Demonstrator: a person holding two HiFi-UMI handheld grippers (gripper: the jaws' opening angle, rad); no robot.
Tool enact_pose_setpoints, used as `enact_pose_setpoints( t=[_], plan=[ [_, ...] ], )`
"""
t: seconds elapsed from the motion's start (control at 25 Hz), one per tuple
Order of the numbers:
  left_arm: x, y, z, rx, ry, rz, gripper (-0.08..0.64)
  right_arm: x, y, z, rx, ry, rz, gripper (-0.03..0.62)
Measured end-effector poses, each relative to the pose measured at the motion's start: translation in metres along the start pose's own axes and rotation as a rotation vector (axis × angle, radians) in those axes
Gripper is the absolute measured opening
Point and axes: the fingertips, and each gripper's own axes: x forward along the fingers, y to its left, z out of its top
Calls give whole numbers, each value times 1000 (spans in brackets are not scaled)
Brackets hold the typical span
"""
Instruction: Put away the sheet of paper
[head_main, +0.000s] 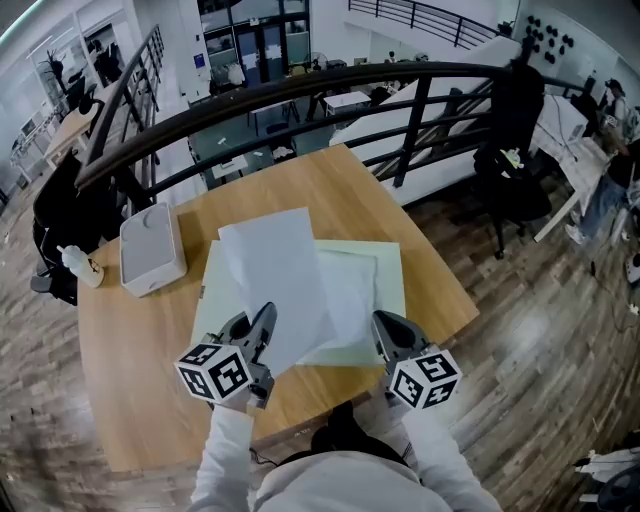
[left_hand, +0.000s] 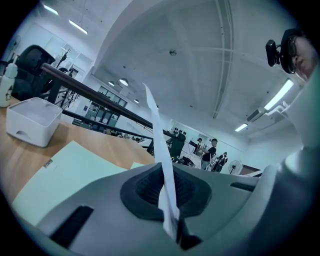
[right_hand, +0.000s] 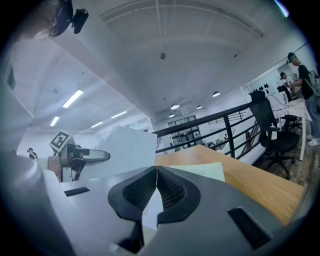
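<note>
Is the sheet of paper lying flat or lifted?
Lifted: the left hand-held gripper pinches the paper, which rises above the table.

There are two tongs, the left tongs (head_main: 268, 312) and the right tongs (head_main: 384, 322). One desk (head_main: 140, 390) carries two white sheets, a lifted sheet (head_main: 278, 280) and a flat sheet (head_main: 355, 290), one green mat (head_main: 388, 262) and one white box (head_main: 152, 250). One bottle (head_main: 78, 263) stands at its edge. Behind are one railing (head_main: 300, 88) and two black chairs, a left chair (head_main: 70, 210) and a right chair (head_main: 515, 170).
</note>
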Motion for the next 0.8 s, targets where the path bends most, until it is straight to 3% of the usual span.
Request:
enact_pose_setpoints(
  t=[0.52, 0.8],
  plan=[
    [68, 4, 12, 19, 36, -49, 17, 33, -43, 5, 33, 24, 1, 28],
    [98, 2, 2, -23, 80, -128, 17, 41, -59, 2, 49, 36, -14, 28]
  ],
)
